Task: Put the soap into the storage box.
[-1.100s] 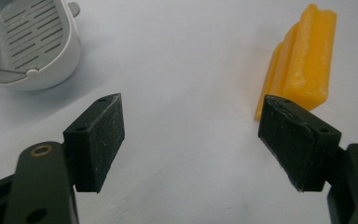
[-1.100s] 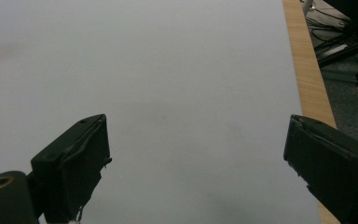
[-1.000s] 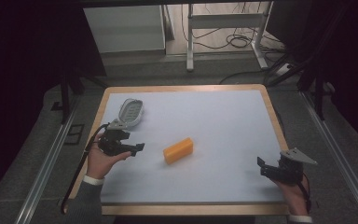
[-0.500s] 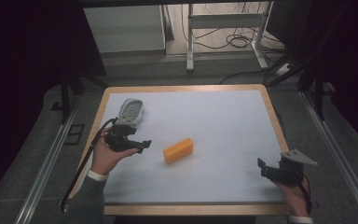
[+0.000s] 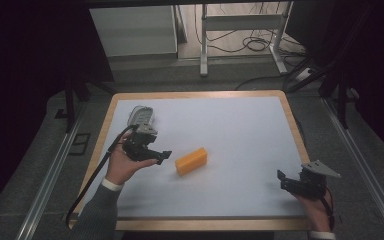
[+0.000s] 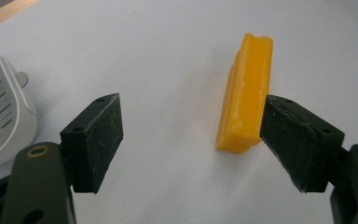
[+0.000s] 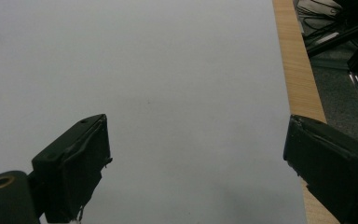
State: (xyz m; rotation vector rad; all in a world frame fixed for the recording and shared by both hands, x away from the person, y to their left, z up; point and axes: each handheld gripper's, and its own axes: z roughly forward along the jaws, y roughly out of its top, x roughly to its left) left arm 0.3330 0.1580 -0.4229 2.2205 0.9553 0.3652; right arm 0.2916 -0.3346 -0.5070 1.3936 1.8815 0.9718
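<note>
Left claw [image 5: 164,156] has crept right since earlier frame, now near orange block [image 5: 191,161] mid-worktop [image 5: 240,125]. Right claw [image 5: 282,179] near right corner. Left gripper view: jaws wide, block [image 6: 244,93] ahead, uncaught; slotted grey dish [image 6: 2,116] left. Right gripper view: jaws wide, bare surface.

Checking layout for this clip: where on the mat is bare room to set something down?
The far right half of the white mat is bare, from the orange block to the wooden rim, and so is the near strip between block and right gripper. The left side is crowded: grey slotted dish, left gripper, block.
</note>
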